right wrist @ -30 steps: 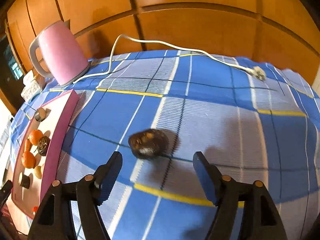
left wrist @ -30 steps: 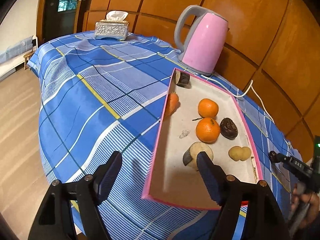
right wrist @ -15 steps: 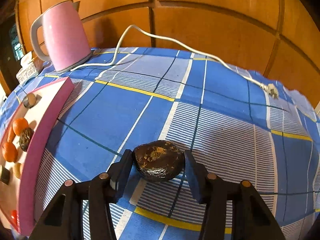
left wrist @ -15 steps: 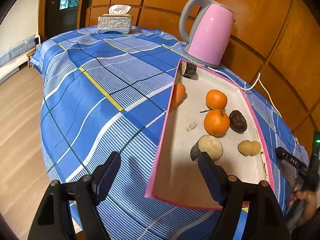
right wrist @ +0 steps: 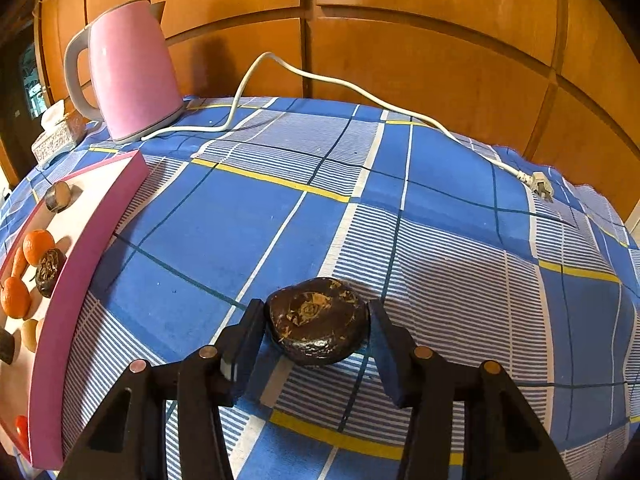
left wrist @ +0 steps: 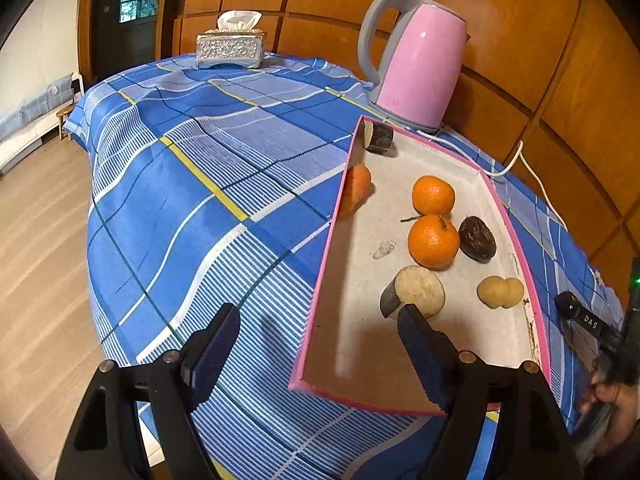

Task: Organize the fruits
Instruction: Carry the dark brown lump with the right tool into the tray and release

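The right gripper (right wrist: 316, 334) has just closed its fingers onto the dark fruit (right wrist: 318, 326) on the bench (right wrist: 460, 248), while the left gripper (left wrist: 316, 344), fingers apart, straddles the pink tray's (left wrist: 326, 280) edge.

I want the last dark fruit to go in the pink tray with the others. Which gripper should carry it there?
The right gripper. Its jaws have just closed on the dark fruit lying on the checked cloth. The left gripper hangs open and empty over the near edge of the pink tray.
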`<state>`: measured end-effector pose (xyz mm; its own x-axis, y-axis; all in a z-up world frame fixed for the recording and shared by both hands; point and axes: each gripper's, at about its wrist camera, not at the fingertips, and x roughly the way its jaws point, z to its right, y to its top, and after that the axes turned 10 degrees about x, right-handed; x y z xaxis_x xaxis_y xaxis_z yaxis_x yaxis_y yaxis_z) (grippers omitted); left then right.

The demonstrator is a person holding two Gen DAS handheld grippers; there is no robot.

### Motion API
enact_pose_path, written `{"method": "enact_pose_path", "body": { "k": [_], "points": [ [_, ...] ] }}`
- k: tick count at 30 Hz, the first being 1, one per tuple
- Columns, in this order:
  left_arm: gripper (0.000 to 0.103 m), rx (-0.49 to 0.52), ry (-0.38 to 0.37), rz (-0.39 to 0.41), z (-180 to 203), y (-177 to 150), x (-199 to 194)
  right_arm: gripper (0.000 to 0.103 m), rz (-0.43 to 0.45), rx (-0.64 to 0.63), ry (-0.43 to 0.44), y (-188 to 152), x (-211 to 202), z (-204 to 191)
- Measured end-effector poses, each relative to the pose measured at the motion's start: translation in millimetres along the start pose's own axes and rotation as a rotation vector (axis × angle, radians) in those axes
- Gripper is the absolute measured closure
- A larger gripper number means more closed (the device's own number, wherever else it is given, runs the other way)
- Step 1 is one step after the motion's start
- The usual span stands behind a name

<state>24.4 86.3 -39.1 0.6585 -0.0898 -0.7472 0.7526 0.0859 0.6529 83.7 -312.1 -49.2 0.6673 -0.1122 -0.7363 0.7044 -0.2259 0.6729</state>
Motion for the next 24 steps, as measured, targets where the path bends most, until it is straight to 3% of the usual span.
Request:
{"method": "enact_pose_path", "body": {
  "k": [12,18,24],
  "points": [
    [0.021,0.016,-0.015,-0.005,5,1,-1,0.052,-0.057,0.032,0.060,-22,-27,2],
    [0.021,0.020,-0.019,-0.004,7,2,-1,0.052,-0.080,0.025,0.153,-26,-44,-11],
    [0.021,0.016,-0.016,-0.006,6,5,0,0.052,-0.063,-0.087,0.283,-20,-66,-57]
  ]
}}
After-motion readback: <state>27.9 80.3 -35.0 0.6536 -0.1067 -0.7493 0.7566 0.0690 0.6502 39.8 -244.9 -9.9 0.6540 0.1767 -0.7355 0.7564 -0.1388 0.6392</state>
